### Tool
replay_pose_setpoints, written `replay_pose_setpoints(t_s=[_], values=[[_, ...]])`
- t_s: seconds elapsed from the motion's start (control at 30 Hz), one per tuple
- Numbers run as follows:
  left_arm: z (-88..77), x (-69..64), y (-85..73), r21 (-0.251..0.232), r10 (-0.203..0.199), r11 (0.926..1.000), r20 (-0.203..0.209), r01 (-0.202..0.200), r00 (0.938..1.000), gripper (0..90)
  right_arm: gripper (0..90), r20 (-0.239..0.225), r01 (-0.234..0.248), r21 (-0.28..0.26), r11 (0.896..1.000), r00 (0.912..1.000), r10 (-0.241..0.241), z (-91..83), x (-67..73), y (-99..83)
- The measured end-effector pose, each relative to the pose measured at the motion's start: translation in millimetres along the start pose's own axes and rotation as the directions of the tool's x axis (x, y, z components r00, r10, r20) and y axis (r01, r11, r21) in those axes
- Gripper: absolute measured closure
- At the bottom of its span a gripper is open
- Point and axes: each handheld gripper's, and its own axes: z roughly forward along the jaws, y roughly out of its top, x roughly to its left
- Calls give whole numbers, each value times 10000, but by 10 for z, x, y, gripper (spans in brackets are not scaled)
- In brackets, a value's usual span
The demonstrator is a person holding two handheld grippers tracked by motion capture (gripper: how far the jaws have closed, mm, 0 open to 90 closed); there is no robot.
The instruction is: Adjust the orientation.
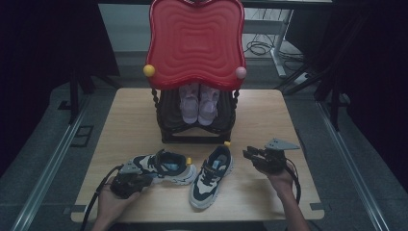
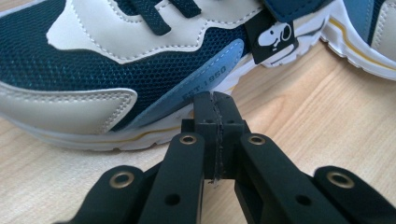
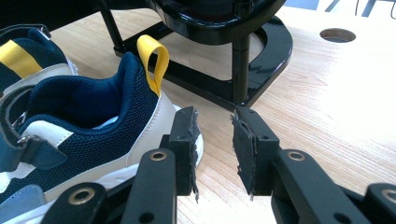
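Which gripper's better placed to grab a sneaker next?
Probably right. The right gripper has open jaws beside the right sneaker, next to its heel. The left gripper is shut, tips at the left sneaker, holding nothing, so it must open first.

High view overhead; gripper views close, tabletop-level.

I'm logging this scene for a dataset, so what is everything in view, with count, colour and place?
navy-and-cream sneakers: two, on the table's near half, one lying crosswise at left, one pointing away at centre.
lilac shoes: two, side by side on the rack's lower shelf.
rack: one, red wavy top on a black frame, at the table's far middle.
table: one, light wood.
left gripper: one, black, jaws shut and empty, at the crosswise sneaker's side.
right gripper: one, black, jaws open and empty, beside the other sneaker's heel.
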Motion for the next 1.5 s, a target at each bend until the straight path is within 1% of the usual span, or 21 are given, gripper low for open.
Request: replay_pose_setpoints(t_s=[0.2, 0.4, 0.67, 0.8, 0.93, 1.0, 1.07, 1.13, 1.2, 1.37, 1.5], values=[[4, 66, 20, -17, -106, 9999, -27, 106, 9999, 899, 693, 15, -15, 11, 10000, 10000, 15, 1, -3, -2], [-3, 148, 38, -163, -248, 9996, -178, 245, 9995, 899, 692, 56, -49, 19, 10000, 10000, 49, 11, -15, -20], [8, 269, 70, -150, -442, 9989, -190, 440, 9988, 898, 693, -15, -74, -5, 10000, 10000, 73, 17, -15, -21], [33, 321, 85, -139, -513, 9986, -292, 510, 9983, 899, 693, -20, -105, -15, 9999, 9999, 105, 10, -19, -19], [48, 357, 98, -167, -603, 9981, -213, 599, 9980, 899, 693, -1, -107, -19, 9999, 9999, 107, 7, -24, -20], [43, 353, 93, -160, -600, 9981, -252, 596, 9979, 899, 693, 0, -112, -13, 9999, 9999, 112, 8, -24, -21], [23, 339, 74, -165, -594, 9981, -177, 591, 9981, 899, 693, 7, -118, -21, 9999, 9999, 118, 8, -25, -22], [-15, 319, 65, -265, -621, 9977, -52, 619, 9981, 899, 693, 21, -136, -35, 9999, 9999, 136, 7, -33, -24], [-67, 298, 83, -466, -632, 9969, 155, 639, 9979, 899, 693, 47, -164, -30, 9999, 9999, 164, 9, -40, -26], [-198, 180, 208, -952, -310, 9948, 440, 350, 9985, 899, 693, 45, -182, -46, 9998, 9998, 182, 5, -37, -24], [-258, 84, 334, -1271, -60, 9918, 747, 155, 9972, 899, 693, 81, -202, -97, 9997, 9998, 202, -10, -46, -20]])
